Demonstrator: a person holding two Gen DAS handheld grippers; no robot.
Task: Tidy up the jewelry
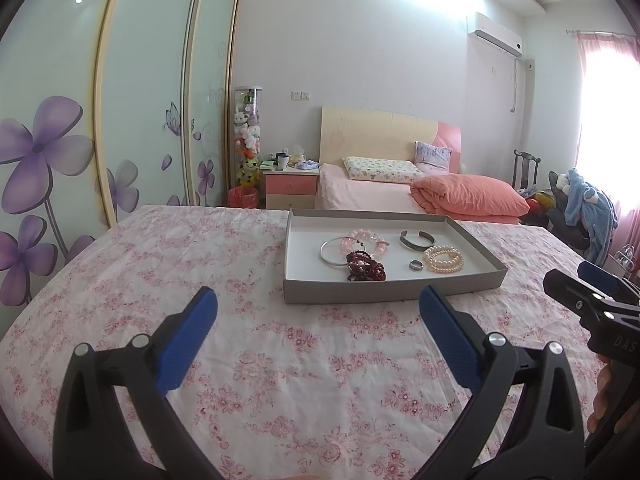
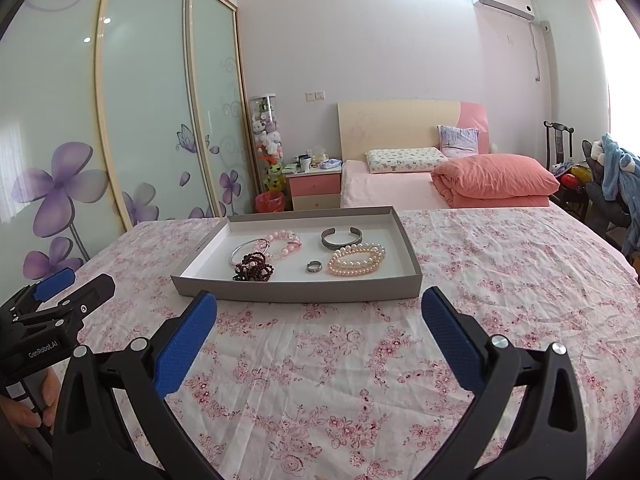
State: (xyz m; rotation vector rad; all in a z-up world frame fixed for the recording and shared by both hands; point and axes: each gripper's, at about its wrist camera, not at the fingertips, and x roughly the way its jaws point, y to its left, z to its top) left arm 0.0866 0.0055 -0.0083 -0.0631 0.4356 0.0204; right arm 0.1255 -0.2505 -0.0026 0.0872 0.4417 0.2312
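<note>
A shallow grey tray [image 1: 360, 294] [image 2: 296, 293] lies on the floral cloth ahead of both grippers. In it lie a dark red bead bracelet [image 1: 366, 266] [image 2: 253, 267], a pink bead bracelet [image 1: 364, 240] [image 2: 284, 240], a thin silver bangle [image 1: 332, 254] [image 2: 240, 250], a grey metal cuff [image 1: 422, 239] [image 2: 342, 238], a pearl bracelet [image 1: 444, 259] [image 2: 356, 259] and a small ring [image 1: 416, 266] [image 2: 314, 266]. My left gripper [image 1: 318, 300] is open and empty, short of the tray's near wall. My right gripper [image 2: 320, 304] is open and empty at the tray's near wall.
The floral cloth [image 1: 280, 360] [image 2: 340, 360] covers the whole surface. The other gripper shows at the right edge of the left wrist view [image 1: 592, 300] and at the left edge of the right wrist view [image 2: 56, 304]. A bed, nightstand and wardrobe stand behind.
</note>
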